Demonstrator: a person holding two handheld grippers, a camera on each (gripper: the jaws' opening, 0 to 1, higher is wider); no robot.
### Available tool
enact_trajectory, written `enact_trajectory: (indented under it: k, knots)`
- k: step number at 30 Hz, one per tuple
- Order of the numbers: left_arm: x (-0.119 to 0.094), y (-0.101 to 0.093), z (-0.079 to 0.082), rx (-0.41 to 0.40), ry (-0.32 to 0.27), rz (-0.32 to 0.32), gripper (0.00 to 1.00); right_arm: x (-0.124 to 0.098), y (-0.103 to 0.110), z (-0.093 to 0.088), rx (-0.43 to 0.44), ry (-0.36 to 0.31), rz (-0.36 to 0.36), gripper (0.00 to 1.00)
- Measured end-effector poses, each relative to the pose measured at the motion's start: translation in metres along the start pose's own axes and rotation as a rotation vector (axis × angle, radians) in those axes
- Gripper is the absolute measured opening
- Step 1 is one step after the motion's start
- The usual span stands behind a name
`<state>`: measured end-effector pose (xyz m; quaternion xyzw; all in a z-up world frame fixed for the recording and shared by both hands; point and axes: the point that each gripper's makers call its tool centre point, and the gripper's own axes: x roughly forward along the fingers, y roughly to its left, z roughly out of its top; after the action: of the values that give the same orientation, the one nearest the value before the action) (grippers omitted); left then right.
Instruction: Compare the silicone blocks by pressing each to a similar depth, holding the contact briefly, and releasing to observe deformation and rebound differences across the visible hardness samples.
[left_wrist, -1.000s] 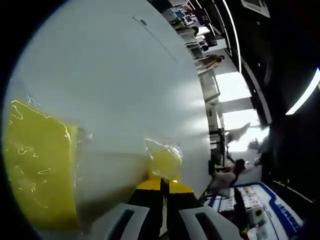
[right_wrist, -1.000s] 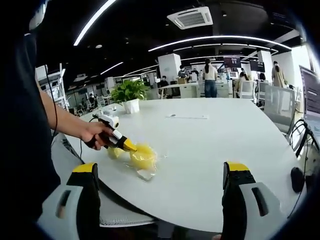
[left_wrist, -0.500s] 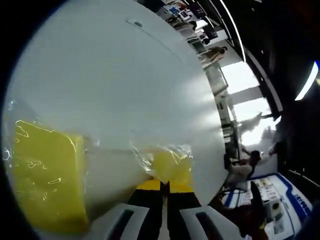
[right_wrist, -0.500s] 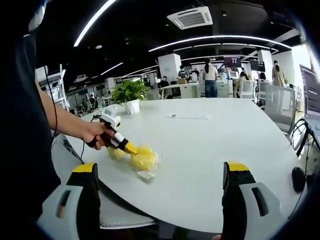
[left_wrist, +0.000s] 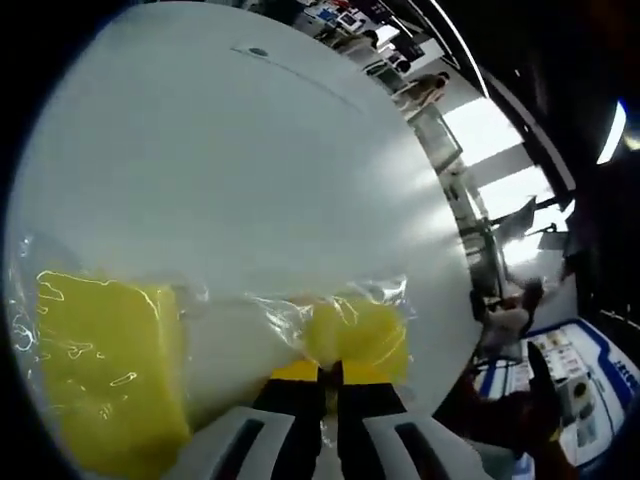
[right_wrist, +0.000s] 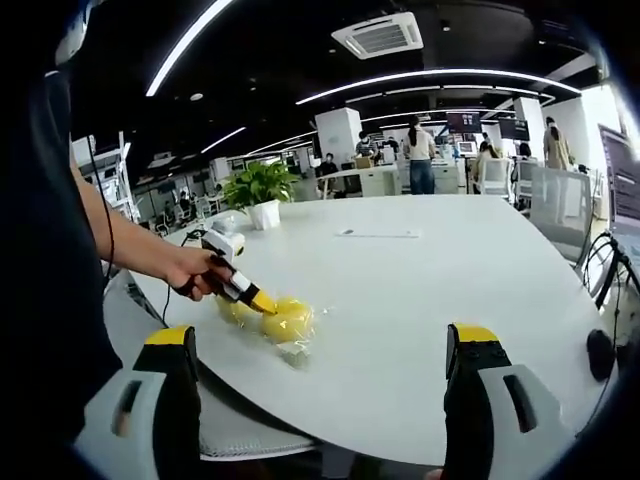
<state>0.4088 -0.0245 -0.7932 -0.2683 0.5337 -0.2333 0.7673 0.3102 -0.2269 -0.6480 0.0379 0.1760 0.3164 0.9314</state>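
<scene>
Your left tongs (left_wrist: 325, 375) are pressed together, yellow tips side by side, so they work as one blunt probe. The tips sit against the near edge of the small block (left_wrist: 358, 338), a yellow silicone sample in clear wrap lying on the desk (left_wrist: 250, 170). Judging by that, you are at or near contact, about to press or hold.

A bigger block (left_wrist: 105, 370), also yellow and wrapped, lies off to the left of the tongs, apart from the small one. It is likely the other hardness sample.

In the right gripper view your hand (right_wrist: 195, 272) steers the left tongs (right_wrist: 268, 305) down onto the block (right_wrist: 285, 320). Your right tongs (right_wrist: 320, 370) are spread wide, holding nothing, well back from the blocks.

No readable labels or writing on blocks or wrap.
</scene>
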Motion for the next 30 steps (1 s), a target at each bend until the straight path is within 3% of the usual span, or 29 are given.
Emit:
enact_trajectory:
  k: [8, 12, 16, 17, 19, 21, 23, 27, 30]
  knots:
    - [-0.001, 0.004, -0.001, 0.040, -0.018, 0.009, 0.06, -0.001, 0.000, 0.004, -0.004, -0.007, 0.001, 0.97]
    - [-0.005, 0.007, 0.001, 0.054, -0.029, 0.010, 0.14, 0.000, 0.002, 0.006, -0.011, -0.010, 0.008, 0.97]
    - [-0.009, 0.006, 0.001, 0.131, -0.038, -0.013, 0.23, 0.003, 0.005, 0.008, -0.016, -0.014, 0.019, 0.97]
    - [-0.013, 0.002, 0.001, 0.212, -0.051, -0.026, 0.28, 0.004, 0.006, 0.009, -0.017, -0.015, 0.021, 0.97]
    - [-0.021, -0.008, 0.014, 0.319, -0.143, -0.051, 0.35, 0.005, 0.008, 0.011, -0.022, -0.019, 0.027, 0.97]
    - [-0.030, -0.012, 0.010, 0.335, -0.139, -0.064, 0.40, 0.007, 0.009, 0.012, -0.024, -0.021, 0.036, 0.97]
    - [-0.042, -0.021, 0.020, 0.415, -0.209, -0.097, 0.45, 0.009, 0.010, 0.012, -0.028, -0.021, 0.041, 0.97]
    - [-0.067, -0.034, 0.037, 0.482, -0.313, -0.136, 0.57, 0.013, 0.013, 0.015, -0.039, -0.023, 0.051, 0.97]
    - [-0.081, -0.034, 0.043, 0.529, -0.344, -0.118, 0.67, 0.017, 0.014, 0.018, -0.047, -0.022, 0.055, 0.97]
